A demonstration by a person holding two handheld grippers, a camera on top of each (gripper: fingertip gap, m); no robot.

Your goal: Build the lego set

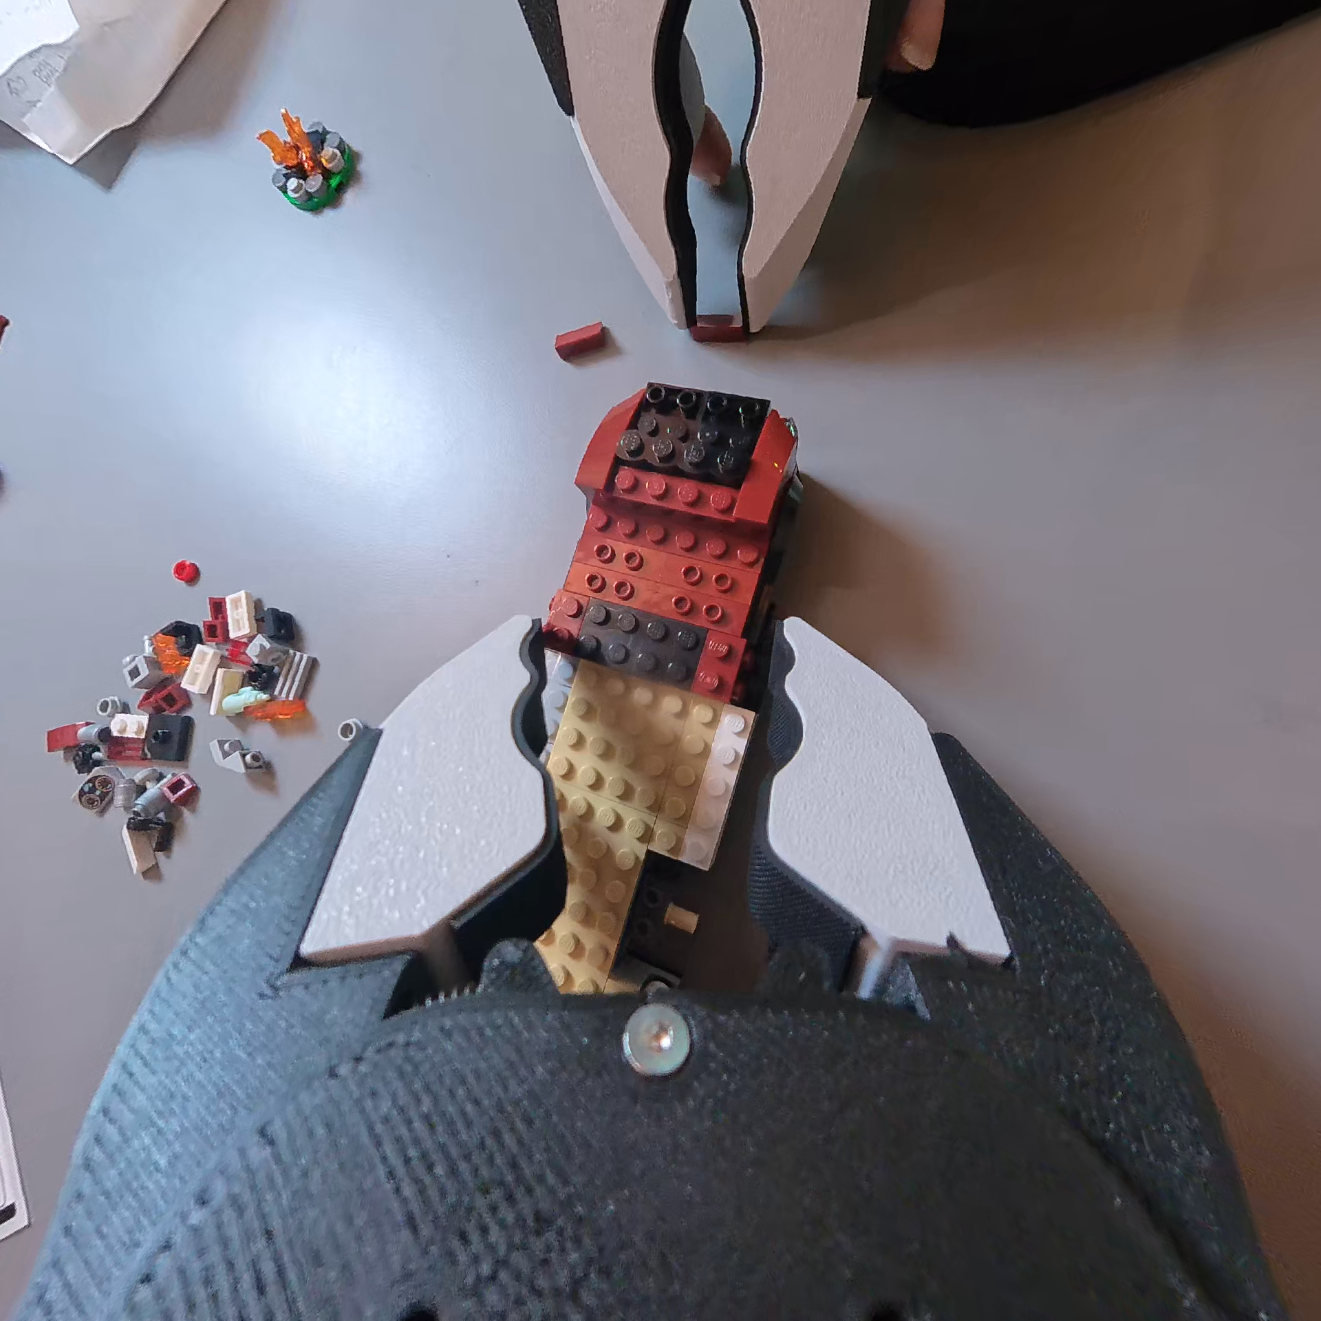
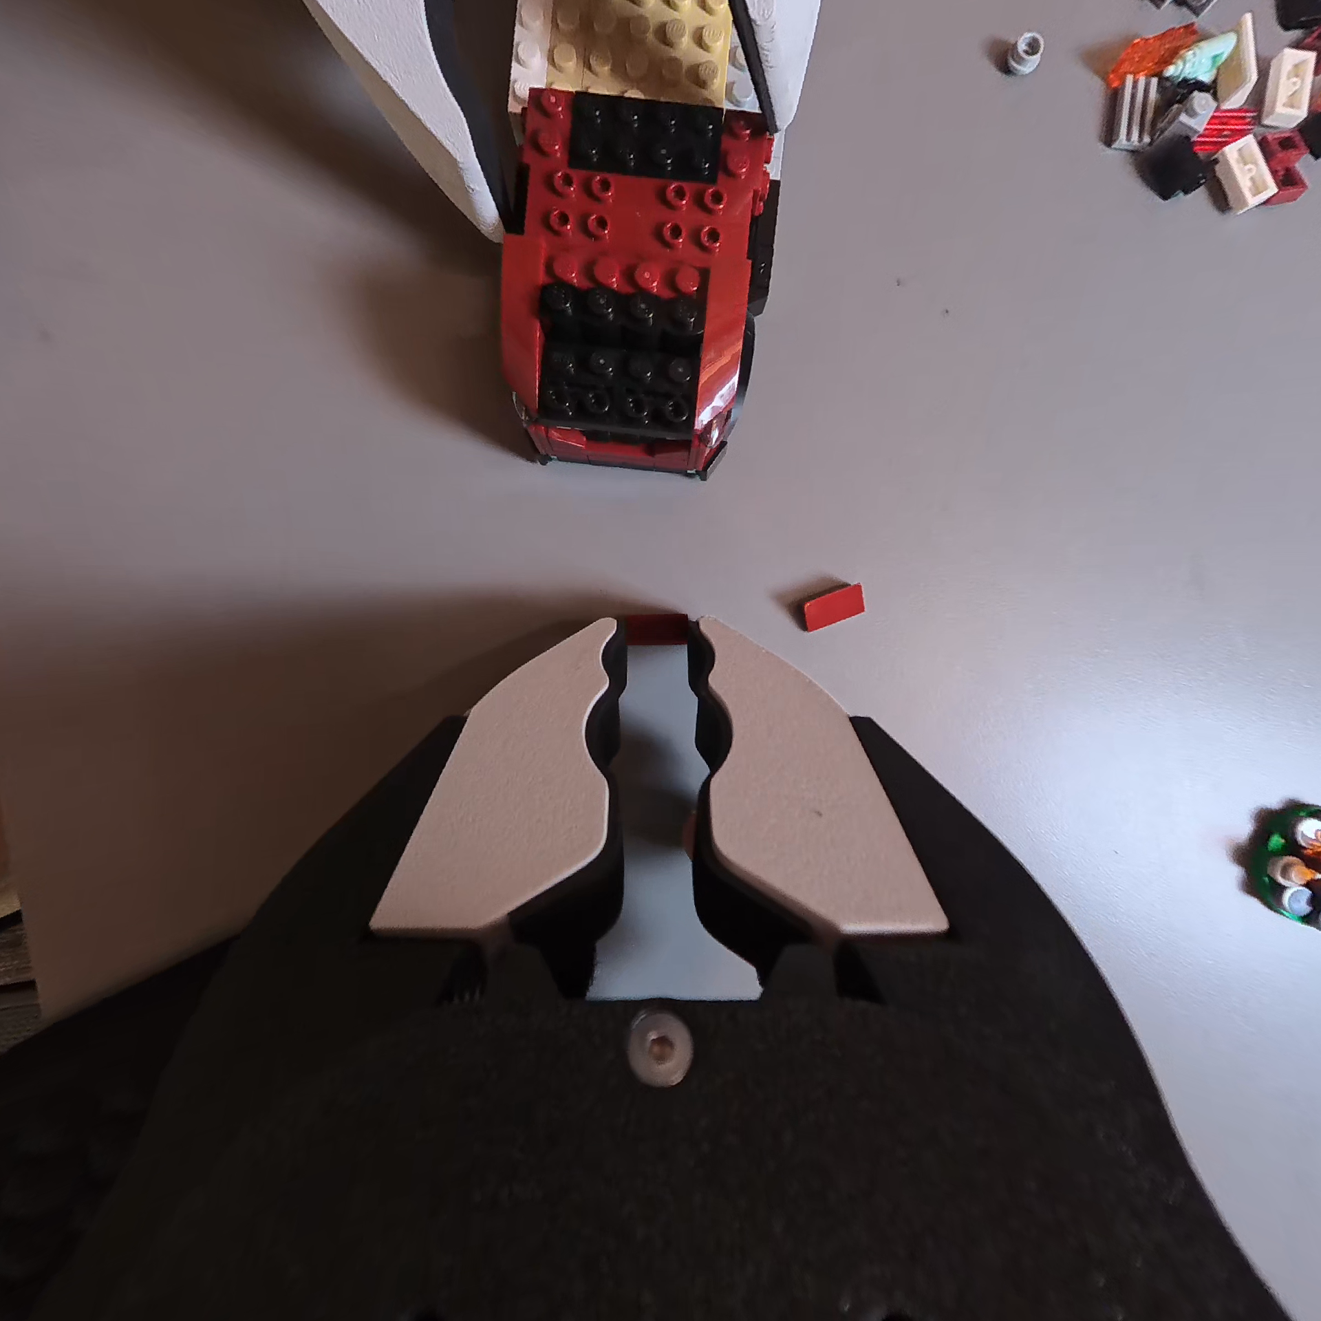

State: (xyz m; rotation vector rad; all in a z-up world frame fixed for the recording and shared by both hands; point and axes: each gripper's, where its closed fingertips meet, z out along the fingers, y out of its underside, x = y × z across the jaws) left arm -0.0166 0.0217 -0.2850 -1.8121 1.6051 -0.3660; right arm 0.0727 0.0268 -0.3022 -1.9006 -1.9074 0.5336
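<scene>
Two grippers on my rig, both in view. Left gripper (image 1: 654, 643) fills the lower frame of its own view, jaws spread wide around one brick-built vehicle (image 1: 672, 572), dark red and black at the far end, tan and white plates nearer the camera; pads sit against its two sides, so I read it as clamped. Right gripper (image 2: 654, 629) has its jaws nearly together, pinching one small dark red tile (image 2: 655, 629) at the very tips, down at the grey table (image 2: 1001, 429). I count two such tiles: the second red tile (image 2: 829, 606) lies loose just right of those tips, centre-right of frame. Vehicle's nose sits above the pinched tile in the right view, apart from it. One pile of loose small bricks (image 1: 186, 700) mid-left in the left view, one little campfire build (image 1: 309, 161) upper left.
</scene>
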